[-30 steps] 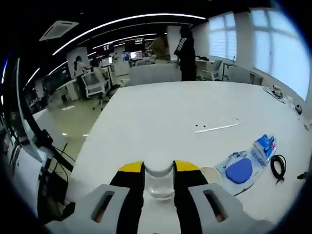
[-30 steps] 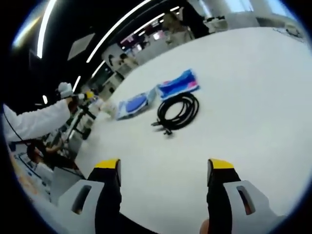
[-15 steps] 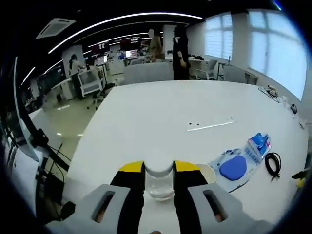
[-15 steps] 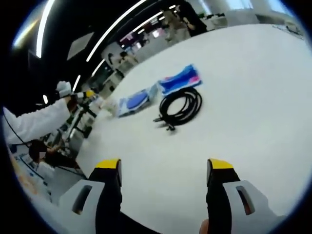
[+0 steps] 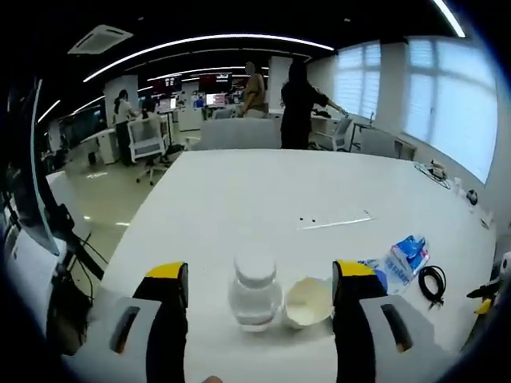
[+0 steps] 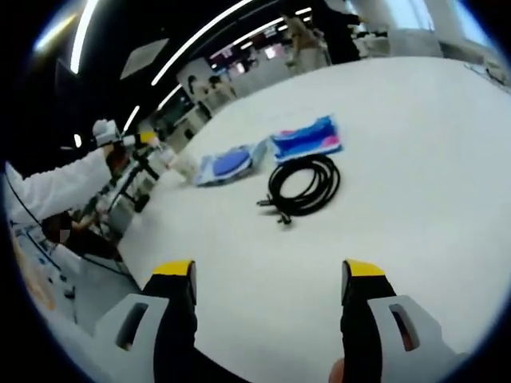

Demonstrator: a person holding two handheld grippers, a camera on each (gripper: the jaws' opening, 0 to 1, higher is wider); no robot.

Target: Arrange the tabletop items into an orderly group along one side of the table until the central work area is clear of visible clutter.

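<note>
My left gripper [image 5: 262, 270] is open, its jaws standing wide on either side of a clear jar with a white lid [image 5: 255, 292] that rests upright on the white table [image 5: 263, 183]. A small white cup [image 5: 309, 302] sits just right of the jar. Further right lie a blue pad in a clear pack [image 5: 373, 268], a blue packet [image 5: 408, 254] and a coiled black cable [image 5: 432, 279]. My right gripper [image 6: 269, 271] is open over bare table, with the cable [image 6: 303, 185], blue packet [image 6: 307, 137] and pad pack [image 6: 227, 163] ahead of it.
A thin white strip [image 5: 334, 223] lies mid-table. People stand beyond the far edge [image 5: 299, 104], with chairs and desks behind. In the right gripper view a white sleeve [image 6: 56, 190] reaches toward the table's left end, where the table edge [image 6: 140, 231] drops off.
My left gripper has opened and let go of the jar, which now stands on the table beside the cup. The right gripper view has shifted only slightly.
</note>
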